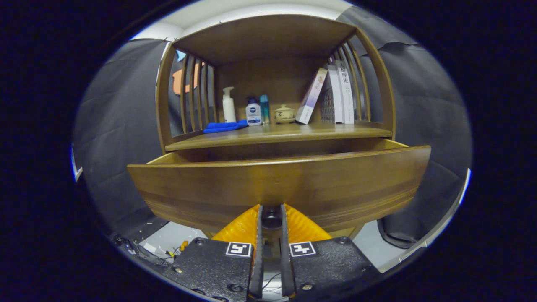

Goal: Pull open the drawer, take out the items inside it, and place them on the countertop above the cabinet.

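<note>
Gripping a small dark round knob [272,218] under the brown wooden drawer front [277,186], the gripper [272,221] is being held with both fingers clamped on it, so the drawer can be drawn out. Its contents are being hidden by the front. Right of a blue cloth [224,126], the wooden countertop [285,133] is being left bare for them.

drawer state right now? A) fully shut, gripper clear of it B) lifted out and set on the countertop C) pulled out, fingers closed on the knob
C: the drawer front stands out from the cabinet with a gap behind it, and the gripper pinches the knob.
</note>
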The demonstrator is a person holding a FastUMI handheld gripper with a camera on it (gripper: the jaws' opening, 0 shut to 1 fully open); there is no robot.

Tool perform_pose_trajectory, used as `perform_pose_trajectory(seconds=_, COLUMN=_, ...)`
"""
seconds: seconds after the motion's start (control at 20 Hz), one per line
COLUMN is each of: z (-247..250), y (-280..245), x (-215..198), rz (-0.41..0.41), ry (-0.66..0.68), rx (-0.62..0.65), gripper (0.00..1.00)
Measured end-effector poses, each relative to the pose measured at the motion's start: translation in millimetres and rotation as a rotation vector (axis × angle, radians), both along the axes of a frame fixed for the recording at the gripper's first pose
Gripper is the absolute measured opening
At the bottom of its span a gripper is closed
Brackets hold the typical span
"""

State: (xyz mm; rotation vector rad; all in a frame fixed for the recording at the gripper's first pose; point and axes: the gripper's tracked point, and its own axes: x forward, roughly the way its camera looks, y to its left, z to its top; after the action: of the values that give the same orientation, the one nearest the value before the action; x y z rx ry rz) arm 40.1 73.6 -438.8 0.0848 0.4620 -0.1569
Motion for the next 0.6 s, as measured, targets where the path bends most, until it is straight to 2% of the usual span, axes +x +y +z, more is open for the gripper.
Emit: perform_pose_trajectory(seconds=0.6, z=-1, y=15, x=-67, rz=0.082, ry=0.044, rx=-0.019, gripper=0.2)
